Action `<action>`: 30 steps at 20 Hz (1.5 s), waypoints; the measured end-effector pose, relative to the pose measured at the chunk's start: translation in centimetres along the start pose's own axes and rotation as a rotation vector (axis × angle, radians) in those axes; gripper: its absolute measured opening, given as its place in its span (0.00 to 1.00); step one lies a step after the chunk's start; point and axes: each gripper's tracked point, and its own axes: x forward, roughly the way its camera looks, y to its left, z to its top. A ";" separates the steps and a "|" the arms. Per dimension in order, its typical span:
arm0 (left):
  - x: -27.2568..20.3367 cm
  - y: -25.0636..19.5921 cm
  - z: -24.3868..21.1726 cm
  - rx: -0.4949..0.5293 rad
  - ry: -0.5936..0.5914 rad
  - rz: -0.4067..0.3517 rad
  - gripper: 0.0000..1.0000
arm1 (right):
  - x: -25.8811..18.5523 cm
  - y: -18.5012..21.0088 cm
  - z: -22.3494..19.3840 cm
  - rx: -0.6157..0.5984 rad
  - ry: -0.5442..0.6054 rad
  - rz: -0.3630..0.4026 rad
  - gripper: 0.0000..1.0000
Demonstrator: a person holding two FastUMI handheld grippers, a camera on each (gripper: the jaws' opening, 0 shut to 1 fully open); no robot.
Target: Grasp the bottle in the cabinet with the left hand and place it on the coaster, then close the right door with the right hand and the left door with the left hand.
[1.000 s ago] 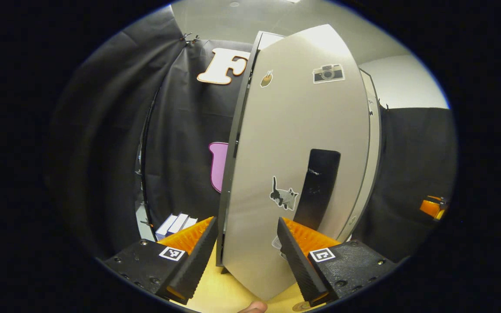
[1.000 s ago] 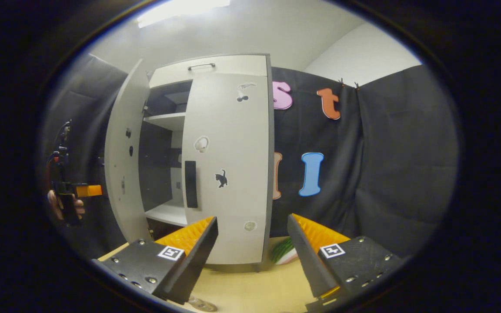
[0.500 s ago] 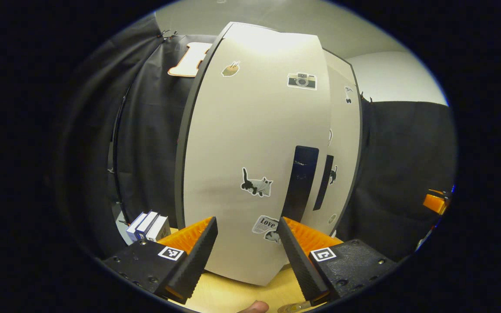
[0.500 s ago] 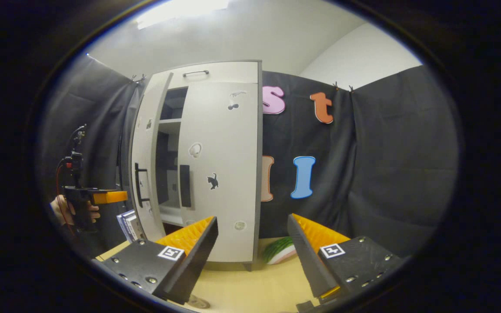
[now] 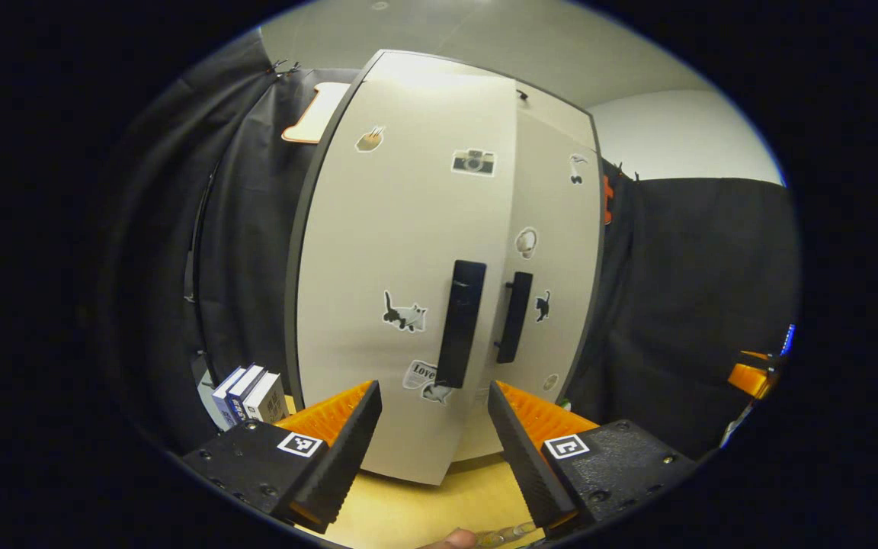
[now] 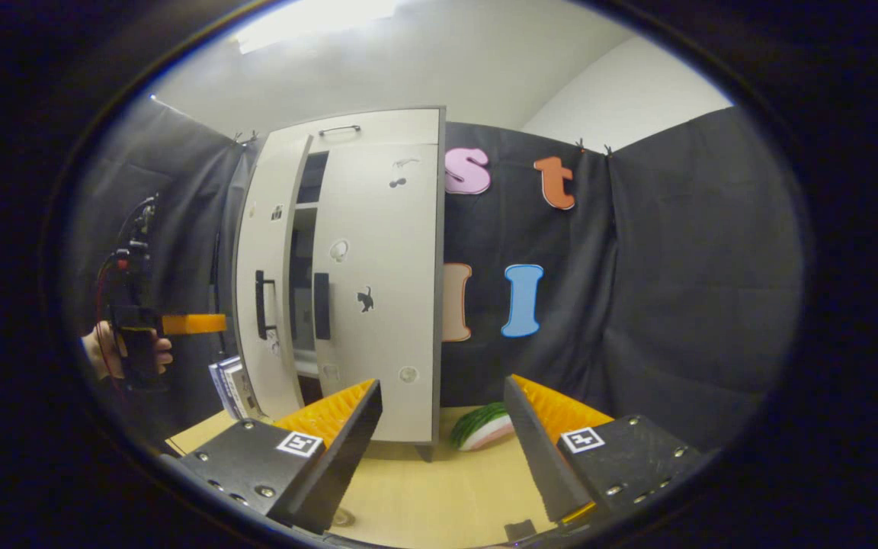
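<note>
The pale cabinet (image 6: 378, 229) stands on the wooden table. Its right door (image 6: 386, 252) lies flush, while its left door (image 6: 267, 252) stands ajar by a narrow dark gap. In the left gripper view the left door (image 5: 401, 252) and right door (image 5: 557, 252) almost meet, their dark handles side by side. My left gripper (image 5: 435, 431) is open just before the left door's lower part, nothing between its fingers. In the right gripper view a hand holds that left gripper (image 6: 180, 324) left of the door. My right gripper (image 6: 443, 431) is open and back from the cabinet. A clear round thing (image 5: 511, 531), perhaps the bottle's top, peeks in at the bottom edge.
Several books (image 5: 245, 393) stand upright left of the cabinet, also seen as the books (image 6: 229, 385) in the right gripper view. A watermelon slice (image 6: 481, 427) lies on the table (image 6: 439, 496) right of the cabinet's foot. Black cloth closes the booth behind and beside.
The left door has swung from wide open to nearly shut, with my left gripper following it. My right gripper has drawn back a little from the cabinet.
</note>
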 end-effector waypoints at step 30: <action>-4.3 -4.5 0.4 0.079 0.003 0.033 0.90 | -0.5 -0.9 3.6 0.084 -0.049 0.067 0.98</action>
